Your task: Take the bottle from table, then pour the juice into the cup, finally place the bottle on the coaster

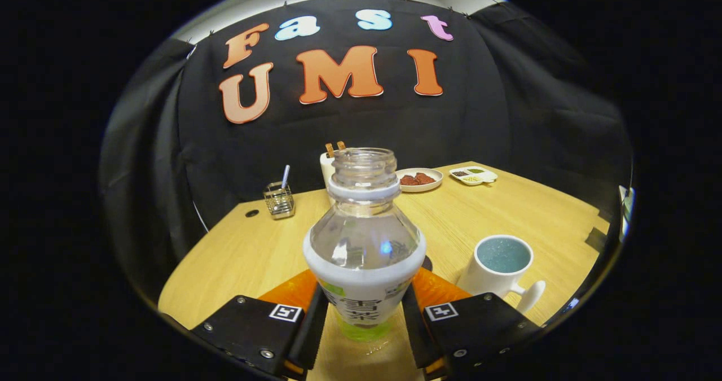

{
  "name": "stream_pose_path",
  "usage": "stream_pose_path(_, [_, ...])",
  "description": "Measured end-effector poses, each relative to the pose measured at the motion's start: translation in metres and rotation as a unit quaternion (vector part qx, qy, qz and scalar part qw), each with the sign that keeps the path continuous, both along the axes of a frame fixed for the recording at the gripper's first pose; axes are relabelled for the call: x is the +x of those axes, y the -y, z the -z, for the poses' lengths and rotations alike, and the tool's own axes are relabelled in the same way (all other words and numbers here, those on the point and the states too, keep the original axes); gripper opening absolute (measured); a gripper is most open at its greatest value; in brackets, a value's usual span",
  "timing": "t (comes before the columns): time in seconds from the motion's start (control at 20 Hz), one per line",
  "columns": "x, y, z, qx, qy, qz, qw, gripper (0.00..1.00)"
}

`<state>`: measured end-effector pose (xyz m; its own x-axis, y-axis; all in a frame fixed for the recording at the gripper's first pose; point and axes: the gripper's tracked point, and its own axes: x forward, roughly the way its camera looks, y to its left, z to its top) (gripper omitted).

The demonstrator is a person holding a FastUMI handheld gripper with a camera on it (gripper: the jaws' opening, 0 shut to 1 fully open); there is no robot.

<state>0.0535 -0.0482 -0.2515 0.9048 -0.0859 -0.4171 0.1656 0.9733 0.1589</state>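
Note:
An uncapped clear bottle (364, 240) with a white label and a little green juice at its bottom stands upright between my fingers. My gripper (364, 319) is shut on the bottle, both fingers pressing its labelled lower body. A white mug (502, 271) with a blue inside stands on the table just right of the bottle, its handle towards me. A small dark edge, perhaps the coaster (427, 263), peeks out behind the bottle's right side. Whether the bottle's base rests on the wooden table (237, 257) or hangs just above it is unclear.
Far back on the table stand a wire holder (279, 199) with a straw, a white container (328, 166) behind the bottle's neck, a plate of red food (418, 179) and a small divided dish (472, 175). A dark hole (252, 213) sits near the table's left edge.

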Motion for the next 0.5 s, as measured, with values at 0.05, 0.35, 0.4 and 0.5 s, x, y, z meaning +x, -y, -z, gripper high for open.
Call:
stream_pose_path(0.05, [0.001,-0.001,-0.003,0.017,0.003,-0.001,1.0,0.65])
stream_pose_path(0.35, [0.01,-0.002,-0.015,0.137,0.021,0.021,0.99,0.65])
stream_pose_path(0.4, [0.012,-0.004,-0.016,0.157,0.024,0.022,0.987,0.65])
stream_pose_path(0.5, [0.013,-0.004,-0.016,0.195,0.027,0.031,0.98,0.65])
